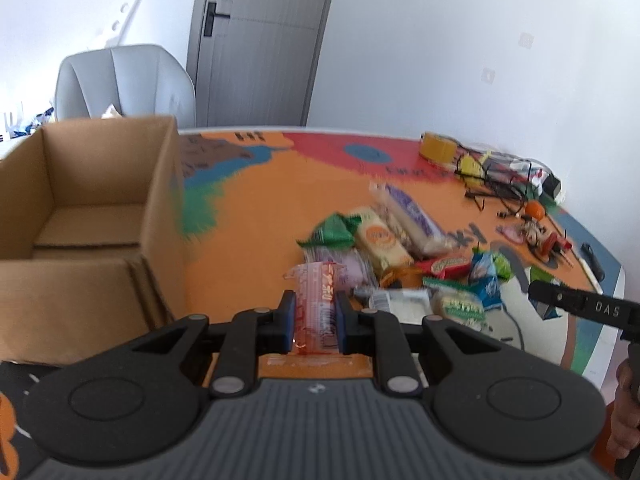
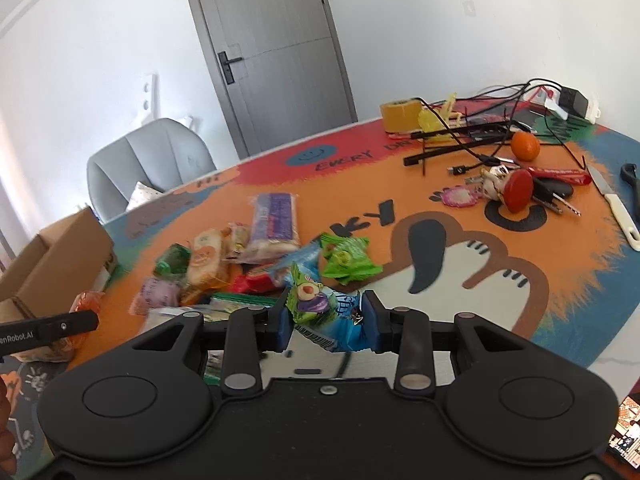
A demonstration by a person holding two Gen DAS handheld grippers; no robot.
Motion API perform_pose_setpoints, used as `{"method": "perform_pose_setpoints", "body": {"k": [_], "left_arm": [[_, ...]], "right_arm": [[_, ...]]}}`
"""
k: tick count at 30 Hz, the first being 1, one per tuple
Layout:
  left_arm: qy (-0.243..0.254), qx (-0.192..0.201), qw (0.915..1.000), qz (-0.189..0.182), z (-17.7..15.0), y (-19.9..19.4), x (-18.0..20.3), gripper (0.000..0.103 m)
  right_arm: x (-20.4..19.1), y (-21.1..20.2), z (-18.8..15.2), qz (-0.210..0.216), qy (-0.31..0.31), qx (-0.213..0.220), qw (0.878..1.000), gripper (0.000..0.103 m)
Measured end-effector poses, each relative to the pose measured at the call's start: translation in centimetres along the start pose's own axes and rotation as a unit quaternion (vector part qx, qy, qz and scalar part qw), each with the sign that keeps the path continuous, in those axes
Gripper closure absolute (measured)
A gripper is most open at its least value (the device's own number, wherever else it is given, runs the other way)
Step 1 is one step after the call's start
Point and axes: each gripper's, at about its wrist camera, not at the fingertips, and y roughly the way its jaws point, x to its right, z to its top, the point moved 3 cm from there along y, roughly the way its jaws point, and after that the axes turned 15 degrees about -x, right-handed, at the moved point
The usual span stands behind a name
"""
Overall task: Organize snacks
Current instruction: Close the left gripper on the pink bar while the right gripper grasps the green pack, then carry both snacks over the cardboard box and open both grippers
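My left gripper (image 1: 315, 312) is shut on a clear orange-red snack packet (image 1: 316, 300) and holds it above the table, just right of the open cardboard box (image 1: 88, 200). My right gripper (image 2: 327, 322) is shut on a blue and green snack bag (image 2: 324, 312), lifted a little over the near side of the snack pile (image 2: 248, 256). The pile also shows in the left wrist view (image 1: 400, 256), with a purple-white packet (image 1: 412, 216), a yellow cracker pack (image 1: 380, 240) and green bags. The box's corner shows in the right wrist view (image 2: 56, 264).
The table has a colourful orange mat (image 2: 440, 248). At its far right lie a tape roll (image 2: 400, 116), black cables (image 2: 472, 136), an orange fruit (image 2: 525, 146), keys with a red tag (image 2: 518, 192) and a white-handled knife (image 2: 616, 204). A grey chair (image 1: 120, 84) stands behind the box.
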Motion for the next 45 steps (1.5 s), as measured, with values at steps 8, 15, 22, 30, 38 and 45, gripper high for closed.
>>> {"method": "perform_pose_setpoints", "body": {"k": [8, 15, 22, 30, 38, 45], "left_arm": [[-0.01, 0.031, 0.9995, 0.001, 0.9, -3.3, -1.0, 0.085], [-0.023, 0.054, 0.9983, 0.001, 1.6, -5.9, -2.7, 0.085], [-0.042, 0.074, 0.9963, 0.008, 1.8, -8.1, -5.1, 0.085], [-0.055, 0.093, 0.994, 0.015, 2.0, -10.2, -8.2, 0.085], [-0.079, 0.102, 0.9912, 0.03, 2.3, -11.0, -11.4, 0.085], [-0.097, 0.098, 0.9895, 0.042, 2.6, -10.7, -13.7, 0.085]], "right_arm": [[-3.5, -1.0, 1.0, 0.026, -0.032, 0.009, 0.999, 0.067], [-6.9, -1.4, 2.4, 0.043, -0.051, 0.022, 0.998, 0.067], [-10.6, -1.4, 3.2, 0.071, -0.078, 0.027, 0.994, 0.067], [-14.9, -1.1, 3.6, 0.101, -0.099, 0.032, 0.989, 0.067], [-18.8, -0.1, 3.8, 0.133, -0.112, 0.023, 0.985, 0.067], [-22.6, 0.7, 4.3, 0.157, -0.137, 0.018, 0.978, 0.067]]}}
